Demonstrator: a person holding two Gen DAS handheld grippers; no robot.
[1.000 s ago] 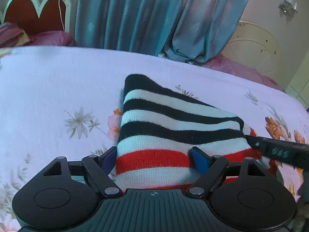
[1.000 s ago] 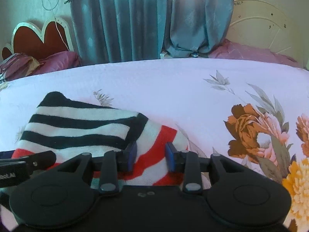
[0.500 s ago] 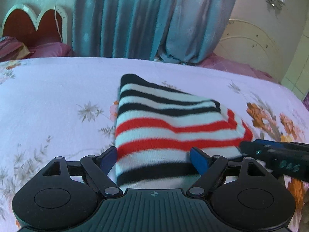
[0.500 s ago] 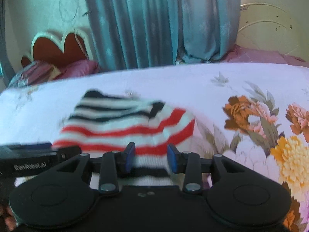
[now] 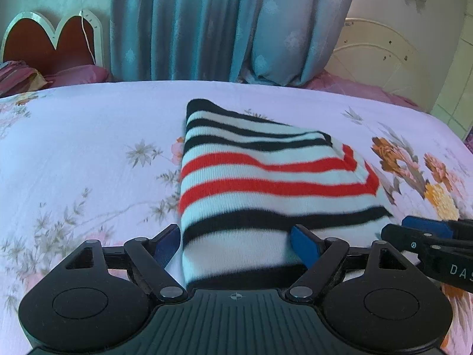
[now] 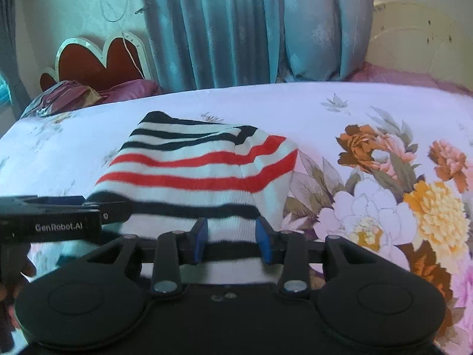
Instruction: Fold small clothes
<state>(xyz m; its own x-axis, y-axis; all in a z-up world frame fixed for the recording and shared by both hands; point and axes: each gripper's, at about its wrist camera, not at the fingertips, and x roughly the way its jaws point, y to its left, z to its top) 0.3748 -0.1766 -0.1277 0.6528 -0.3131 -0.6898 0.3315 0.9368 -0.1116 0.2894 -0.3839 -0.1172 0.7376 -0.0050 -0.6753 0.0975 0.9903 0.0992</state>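
A small knitted garment with black, white and red stripes [image 5: 266, 177] lies folded on the floral bedsheet [image 5: 88, 136]; it also shows in the right wrist view [image 6: 201, 171]. My left gripper [image 5: 236, 242] is open, its blue pads on either side of the garment's near left edge. My right gripper [image 6: 232, 236] is open, its pads standing apart over the near right edge. Each gripper appears in the other's view, the right one at the left view's right edge [image 5: 425, 236] and the left one at the right view's left edge [image 6: 59, 216].
Blue curtains [image 5: 221, 23] hang behind the bed. A red heart-shaped headboard [image 5: 50, 41] and pink pillows [image 5: 77, 74] stand at the far left. A cream headboard [image 5: 381, 59] stands at the far right. Large printed flowers [image 6: 399, 183] cover the sheet's right side.
Both grippers have drawn back toward me and lifted. More of the garment shows, with its red stripes and a black stripe in front. The right gripper's pads have spread wider.
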